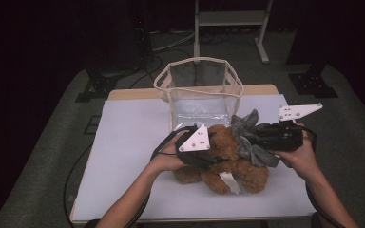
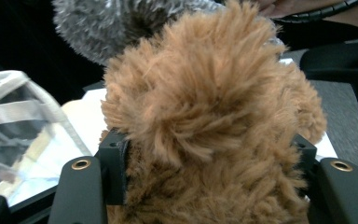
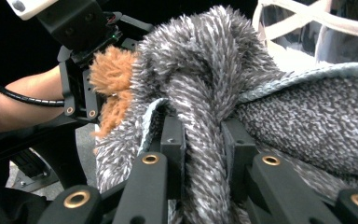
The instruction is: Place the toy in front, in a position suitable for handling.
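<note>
One brown teddy bear [image 1: 225, 159] sits near the front edge of the worktop [image 1: 128, 142], just in front of a clear plastic bag [image 1: 199, 90] that stands open-topped behind it. One grey fuzzy cloth [image 1: 249, 137] lies against the bear's head and right shoulder.

The left tool [image 1: 208, 151] has its jaws pressed into the fur on both sides of the bear's head; the left gripper view shows the bear [image 2: 209, 121] bulging between the two pads. The right tool [image 1: 259, 138] is nearly shut, pinching a bunched fold of the cloth [image 3: 205, 116] between its jaws.

The work in hand looks like lifting bear and cloth together toward the bag. To do it well, both tools should probably rise evenly and keep close, so the cloth does not slide off the bear or drag it sideways. The grip on the head is soft fur, so a firm squeeze seems wise before the body leaves the worktop. The bag's rim is floppy and could fold inward; coming down from above the opening is the safer line.

Counted: one bear, one cloth, one bag, two tools.
</note>
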Available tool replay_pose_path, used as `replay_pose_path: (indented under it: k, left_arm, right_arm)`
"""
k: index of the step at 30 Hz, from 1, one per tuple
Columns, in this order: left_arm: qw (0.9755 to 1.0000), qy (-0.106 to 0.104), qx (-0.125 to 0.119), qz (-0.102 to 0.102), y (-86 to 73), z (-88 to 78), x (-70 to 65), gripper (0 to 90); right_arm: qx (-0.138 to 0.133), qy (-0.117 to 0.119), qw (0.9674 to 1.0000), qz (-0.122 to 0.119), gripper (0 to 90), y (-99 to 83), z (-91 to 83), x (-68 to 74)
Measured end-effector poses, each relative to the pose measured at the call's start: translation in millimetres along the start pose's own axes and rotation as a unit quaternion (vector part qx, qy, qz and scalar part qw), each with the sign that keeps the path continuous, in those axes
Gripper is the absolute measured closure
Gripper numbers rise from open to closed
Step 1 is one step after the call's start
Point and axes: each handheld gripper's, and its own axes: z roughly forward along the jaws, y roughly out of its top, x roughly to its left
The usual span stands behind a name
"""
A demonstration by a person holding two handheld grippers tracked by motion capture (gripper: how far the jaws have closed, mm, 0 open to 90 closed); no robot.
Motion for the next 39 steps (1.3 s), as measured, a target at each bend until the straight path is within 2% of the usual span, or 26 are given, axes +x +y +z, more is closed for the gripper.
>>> replay_pose_path:
  k: [4,7,15,19,24,29,33,39]
  left_arm:
    - [0.9999,0.007,0.011,-0.001,-2.0,-11.6,1.3,37.5]
    - [0.9997,0.009,0.025,0.001,-7.2,-12.3,-1.7,37.7]
    - [0.9991,0.018,0.035,-0.018,-23.2,-16.6,0.9,37.7]
    - [0.9988,0.023,0.037,-0.021,-23.5,-20.5,2.2,37.7]
    - [0.9987,0.018,0.045,-0.019,-24.5,-17.8,0.7,37.7]
    - [0.9982,0.002,0.055,-0.022,-28.3,-8.0,-2.1,37.7]
    - [0.9977,-0.010,0.067,-0.007,-23.5,0.2,-5.1,37.6]
    - [0.9973,-0.021,0.070,-0.003,-17.7,11.4,-7.8,37.6]
  right_arm:
    - [-0.007,0.006,0.9999,0.004,73.5,-3.7,5.4,0.4]
    - [-0.002,0.011,0.9999,0.012,73.5,-10.4,13.2,-2.5]
    - [0.006,0.024,0.9989,0.041,73.4,-31.8,30.8,-11.7]
    - [0.015,0.027,0.9979,0.058,73.4,-47.5,34.4,-15.1]
    - [0.045,0.022,0.9960,0.074,73.4,-69.3,34.9,-16.8]
    - [0.070,-0.006,0.9937,0.087,73.3,-85.9,18.5,-20.5]
    - [0.080,-0.040,0.9910,0.100,73.3,-97.9,-5.4,-24.9]
    - [0.095,-0.091,0.9857,0.105,73.1,-114.2,-38.2,-23.8]
